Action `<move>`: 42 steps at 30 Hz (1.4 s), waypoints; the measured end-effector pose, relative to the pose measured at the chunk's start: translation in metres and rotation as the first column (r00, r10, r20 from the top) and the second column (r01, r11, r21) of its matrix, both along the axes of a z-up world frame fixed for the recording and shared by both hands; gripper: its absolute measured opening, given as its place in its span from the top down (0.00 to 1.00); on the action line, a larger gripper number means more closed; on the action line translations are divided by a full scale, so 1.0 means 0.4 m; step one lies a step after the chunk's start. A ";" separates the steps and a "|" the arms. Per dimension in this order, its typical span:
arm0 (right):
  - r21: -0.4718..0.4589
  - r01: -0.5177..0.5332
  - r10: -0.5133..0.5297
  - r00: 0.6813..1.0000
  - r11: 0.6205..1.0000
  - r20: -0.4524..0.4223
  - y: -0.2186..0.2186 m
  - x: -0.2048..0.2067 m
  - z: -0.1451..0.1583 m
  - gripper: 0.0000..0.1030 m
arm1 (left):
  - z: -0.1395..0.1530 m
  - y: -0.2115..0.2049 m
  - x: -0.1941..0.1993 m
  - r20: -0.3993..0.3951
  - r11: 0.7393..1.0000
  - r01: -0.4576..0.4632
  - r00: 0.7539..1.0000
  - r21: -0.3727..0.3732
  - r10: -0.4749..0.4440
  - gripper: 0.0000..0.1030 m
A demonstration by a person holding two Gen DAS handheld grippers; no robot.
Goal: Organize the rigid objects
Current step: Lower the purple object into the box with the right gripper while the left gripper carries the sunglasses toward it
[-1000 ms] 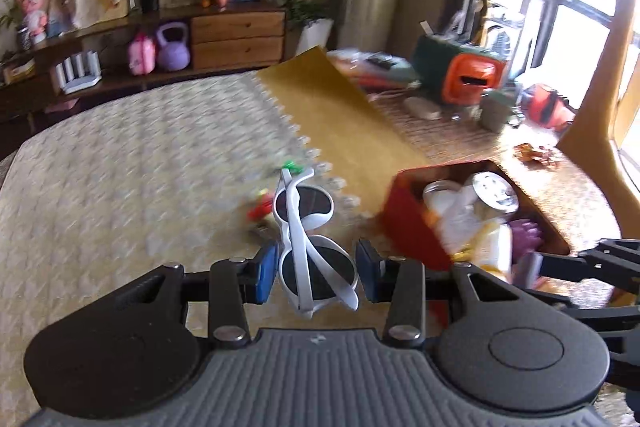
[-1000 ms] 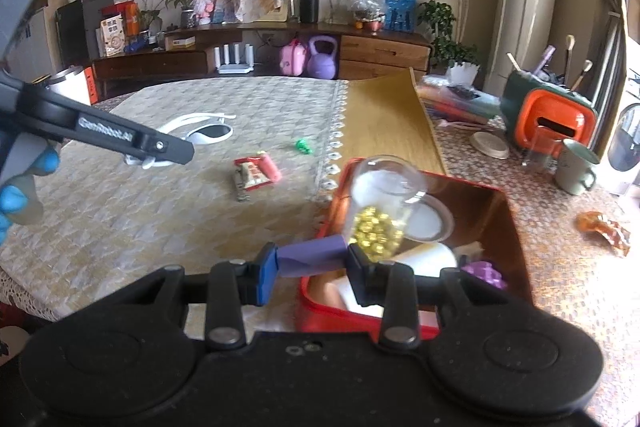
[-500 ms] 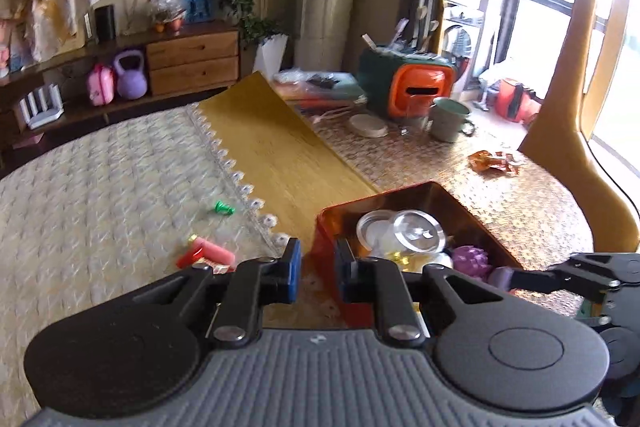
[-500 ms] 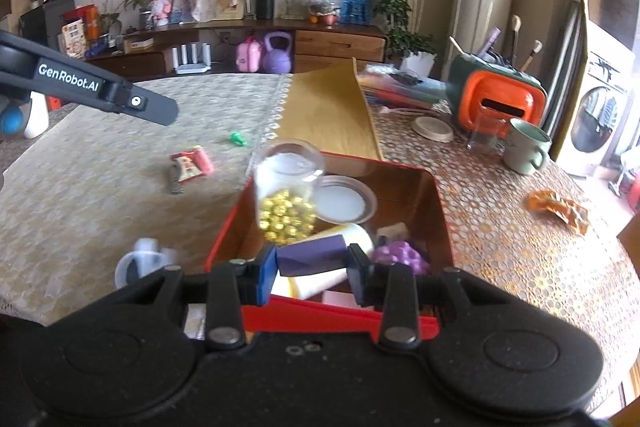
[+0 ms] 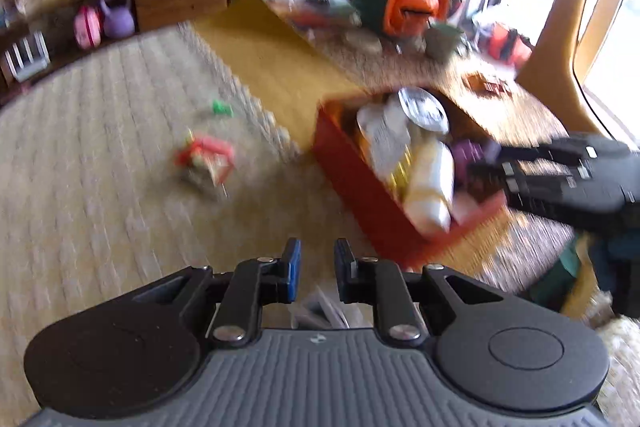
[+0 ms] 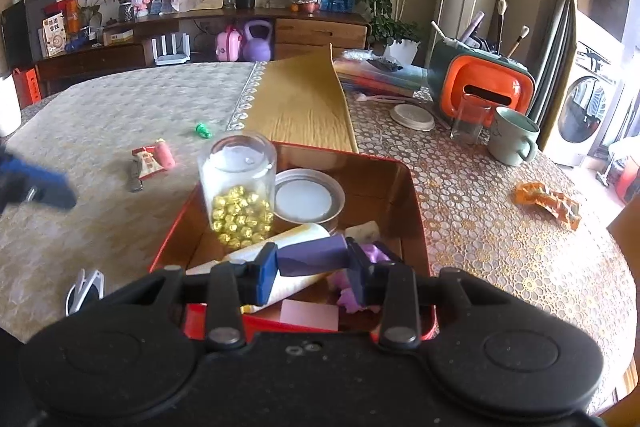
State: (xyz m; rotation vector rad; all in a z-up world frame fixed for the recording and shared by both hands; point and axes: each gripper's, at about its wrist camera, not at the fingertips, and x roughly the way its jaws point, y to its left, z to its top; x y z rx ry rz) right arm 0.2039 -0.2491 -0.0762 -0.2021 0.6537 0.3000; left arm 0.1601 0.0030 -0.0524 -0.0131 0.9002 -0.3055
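Note:
A red tin box (image 6: 404,179) on the table holds a clear jar of gold balls (image 6: 238,187), a round lid (image 6: 308,201), a cream tube and a purple toy. My right gripper (image 6: 312,261) is shut on a dark purple block (image 6: 312,255), held just above the box's near end. My left gripper (image 5: 316,261) is empty with its jaws a small gap apart, above the tablecloth left of the box (image 5: 352,163). White sunglasses (image 6: 84,289) lie on the cloth by the box's near left corner, partly hidden under the left gripper (image 5: 320,311).
A red packet with a small tool (image 6: 150,161) and a green piece (image 6: 202,130) lie on the cream tablecloth. A yellow runner (image 6: 298,107) lies behind the box. A mug (image 6: 512,135), a glass, an orange holder (image 6: 480,91) and an orange toy (image 6: 546,201) are at the right.
My left gripper let go of the white sunglasses, which now lie by the box, and it swings with blur. My right gripper carried the purple block over the box.

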 end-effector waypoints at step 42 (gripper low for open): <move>0.025 0.008 -0.008 1.000 1.000 -0.008 -0.033 0.013 -0.023 0.65 | -0.123 -0.081 -0.004 -0.062 0.978 -0.198 0.977 0.065 0.202 0.60</move>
